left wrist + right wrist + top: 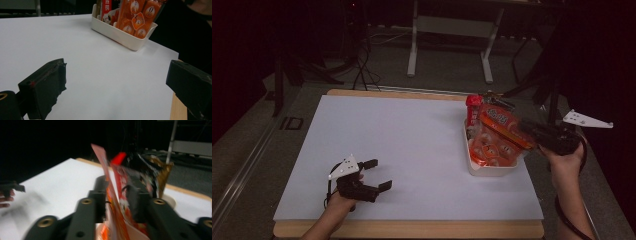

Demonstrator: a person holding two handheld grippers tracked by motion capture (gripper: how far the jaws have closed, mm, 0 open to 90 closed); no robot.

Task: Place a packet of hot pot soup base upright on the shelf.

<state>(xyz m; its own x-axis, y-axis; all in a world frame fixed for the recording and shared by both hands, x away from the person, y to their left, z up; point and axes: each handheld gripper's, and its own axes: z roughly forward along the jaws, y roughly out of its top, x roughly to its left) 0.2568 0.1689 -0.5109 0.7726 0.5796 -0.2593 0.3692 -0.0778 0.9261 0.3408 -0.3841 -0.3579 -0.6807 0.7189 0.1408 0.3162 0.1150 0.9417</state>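
The right gripper (532, 131) is at about 3 o'clock on the table, and its jaws are closed on the orange snack packet (502, 127). In the right gripper view the packet (113, 195) stands on its edge between the two jaws, with a red packet (120, 170) just behind it. The orange packet leans over the white bin (492, 170), which stands near the right edge of the white table sheet (412, 145), at about 3 o'clock. The bin holds more orange packets, and one red packet (473, 107) stands at its far end, at about 1 o'clock.

The left gripper (374, 175) rests low at about 7 o'clock, close to the near edge of the sheet. Its jaws stand wide apart and hold nothing; in the left gripper view the bare sheet (100, 75) lies between them, with the bin (120, 35) farther off.

Between the left gripper and the bin the sheet is bare, from the near edge up to the far edge at 12 o'clock. A wooden border (412, 230) shows beyond the near edge.
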